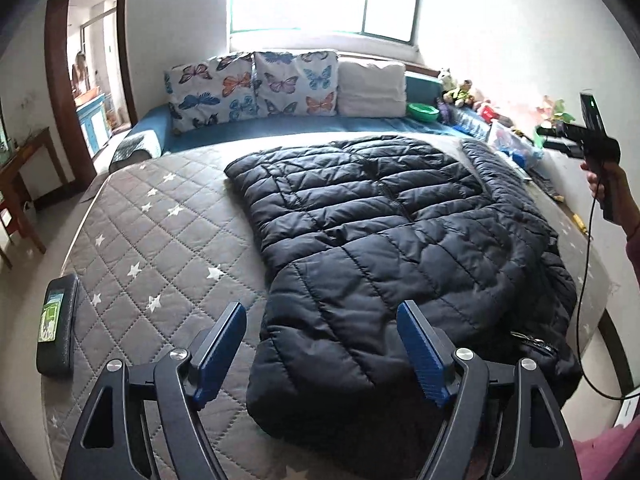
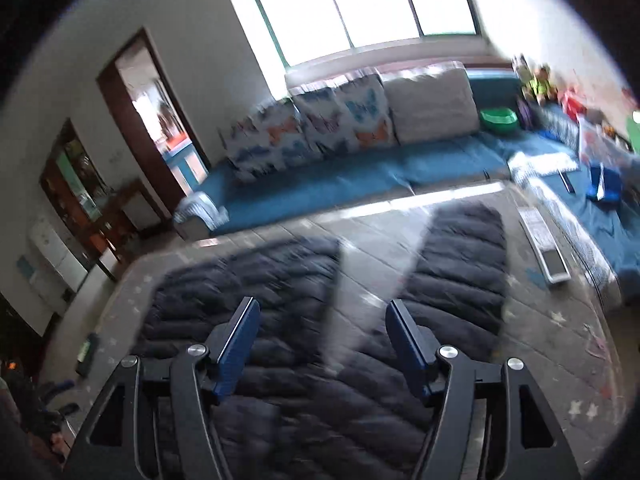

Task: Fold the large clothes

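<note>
A dark navy puffer jacket [image 1: 380,220] lies spread on a grey quilted mattress [image 1: 160,220] with white stars. My left gripper [image 1: 323,308] hovers open over the jacket's near end, with nothing between its blue pads. At the right edge of the left wrist view a hand holds the body of the right gripper [image 1: 598,140] raised above the jacket's side. The right wrist view is blurred. In it the jacket [image 2: 280,380] lies below, with one sleeve [image 2: 460,264] stretched out away from the body. The right gripper [image 2: 322,306] stands open and holds nothing.
A phone in a dark case [image 1: 56,320] lies on the mattress's left edge. A white remote [image 2: 544,244] lies at its right. Butterfly pillows [image 1: 256,84], a green bowl [image 1: 423,111] and toys sit on the blue bedding behind. A doorway [image 1: 92,80] opens at the left.
</note>
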A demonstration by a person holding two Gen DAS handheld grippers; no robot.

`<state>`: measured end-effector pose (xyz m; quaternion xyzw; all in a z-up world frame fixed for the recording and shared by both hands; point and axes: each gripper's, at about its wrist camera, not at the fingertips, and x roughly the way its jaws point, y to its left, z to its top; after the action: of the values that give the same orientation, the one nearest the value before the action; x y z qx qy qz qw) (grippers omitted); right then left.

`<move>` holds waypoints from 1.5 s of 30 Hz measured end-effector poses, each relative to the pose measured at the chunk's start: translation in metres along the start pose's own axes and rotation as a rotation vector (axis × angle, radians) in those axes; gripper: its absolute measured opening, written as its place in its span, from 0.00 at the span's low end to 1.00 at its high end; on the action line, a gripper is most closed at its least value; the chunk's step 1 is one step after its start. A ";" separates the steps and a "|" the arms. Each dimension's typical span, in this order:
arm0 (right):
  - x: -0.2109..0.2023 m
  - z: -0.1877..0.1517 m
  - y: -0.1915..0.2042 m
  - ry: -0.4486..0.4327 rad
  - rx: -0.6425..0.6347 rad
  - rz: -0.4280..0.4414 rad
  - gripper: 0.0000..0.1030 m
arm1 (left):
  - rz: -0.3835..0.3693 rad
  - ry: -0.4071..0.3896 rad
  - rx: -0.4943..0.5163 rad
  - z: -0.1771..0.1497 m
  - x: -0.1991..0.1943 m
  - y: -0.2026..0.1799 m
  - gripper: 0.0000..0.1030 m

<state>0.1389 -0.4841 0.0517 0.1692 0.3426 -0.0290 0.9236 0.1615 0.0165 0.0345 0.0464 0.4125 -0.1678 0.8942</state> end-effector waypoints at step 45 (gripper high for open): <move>-0.074 -0.053 0.230 -0.184 -0.357 0.344 0.10 | 0.000 -0.066 -0.019 -0.016 -0.019 0.016 0.81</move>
<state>0.0888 -0.2552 0.1290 0.0559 0.2230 0.1739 0.9575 0.1438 0.0396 0.0374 0.0323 0.3845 -0.1650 0.9077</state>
